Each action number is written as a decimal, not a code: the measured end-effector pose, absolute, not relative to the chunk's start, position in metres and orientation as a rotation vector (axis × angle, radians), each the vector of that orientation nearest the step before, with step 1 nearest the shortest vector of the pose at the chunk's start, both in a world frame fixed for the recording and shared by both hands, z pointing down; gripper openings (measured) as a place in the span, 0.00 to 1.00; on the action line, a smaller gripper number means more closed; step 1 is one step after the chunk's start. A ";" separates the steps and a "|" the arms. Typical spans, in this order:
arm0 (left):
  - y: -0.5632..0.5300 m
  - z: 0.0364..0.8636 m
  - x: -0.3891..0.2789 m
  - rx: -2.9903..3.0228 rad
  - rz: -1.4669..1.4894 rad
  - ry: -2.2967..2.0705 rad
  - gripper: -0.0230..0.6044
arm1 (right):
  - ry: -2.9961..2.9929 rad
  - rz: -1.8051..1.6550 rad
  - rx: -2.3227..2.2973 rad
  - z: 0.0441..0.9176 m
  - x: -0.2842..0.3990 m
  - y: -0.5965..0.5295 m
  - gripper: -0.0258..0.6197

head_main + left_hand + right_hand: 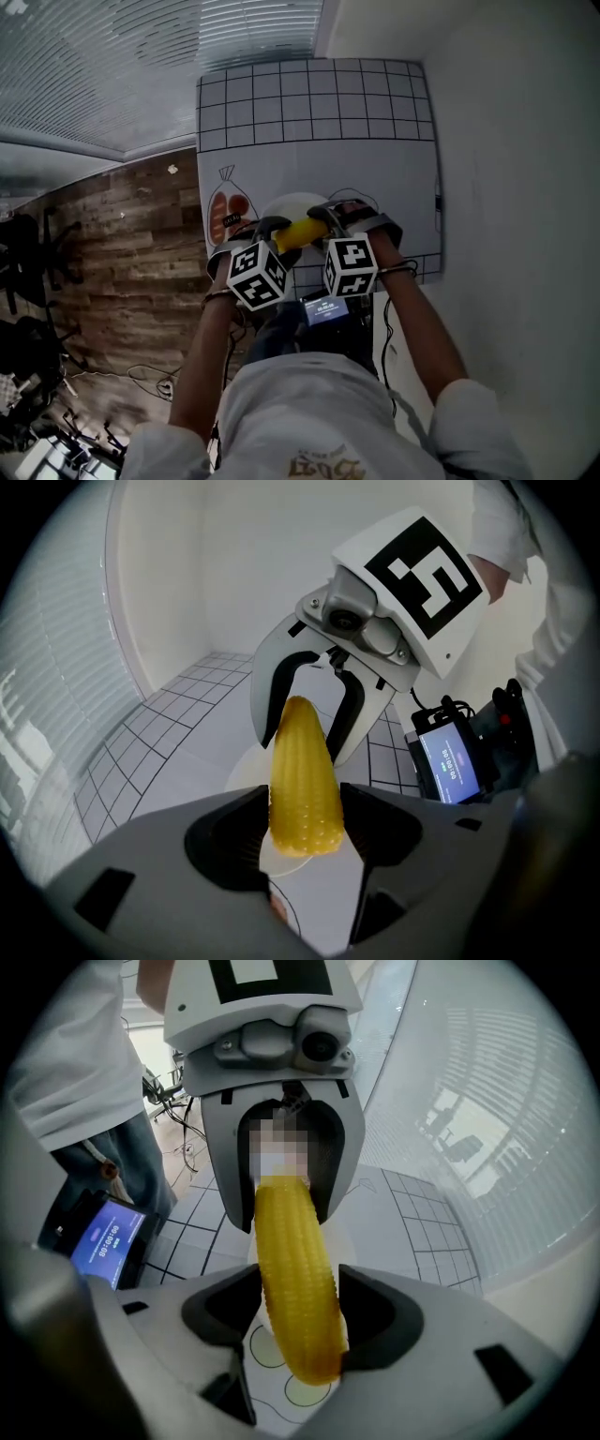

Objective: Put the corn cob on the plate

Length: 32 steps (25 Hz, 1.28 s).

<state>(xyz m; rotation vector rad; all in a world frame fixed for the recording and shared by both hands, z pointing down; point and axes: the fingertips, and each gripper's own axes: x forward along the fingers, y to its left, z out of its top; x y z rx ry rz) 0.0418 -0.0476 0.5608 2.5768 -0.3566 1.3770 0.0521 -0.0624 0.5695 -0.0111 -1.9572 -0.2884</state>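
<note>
A yellow corn cob (pixel 298 232) hangs between my two grippers, just above a white plate (pixel 292 202) on the gridded mat. My left gripper (pixel 270 230) is shut on the cob's blunt end and my right gripper (pixel 330 219) on the other end. In the left gripper view the corn cob (pixel 302 780) sits pinched between the left gripper's (pixel 302 822) pads, with the right gripper (pixel 309 700) clamped on its far tip and the plate (pixel 246 772) below. In the right gripper view the corn cob (pixel 295 1279) fills the right gripper's (pixel 300 1307) jaws, and the left gripper (pixel 281 1180) holds the far end.
The white mat (pixel 319 122) carries a grid and drawn outlines, with a printed food picture (pixel 229 214) left of the plate. A small lit screen (pixel 325 309) hangs at the person's waist. Wooden floor (pixel 131 244) lies to the left of the table.
</note>
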 end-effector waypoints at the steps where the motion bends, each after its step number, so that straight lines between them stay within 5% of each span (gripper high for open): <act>1: -0.048 0.564 0.041 2.578 1.382 -0.346 0.43 | -1.957 -0.278 -0.003 0.572 0.052 -0.063 0.45; 32: -0.076 0.602 0.015 2.560 1.542 -0.362 0.42 | -2.046 -0.117 0.156 0.609 0.032 -0.085 0.46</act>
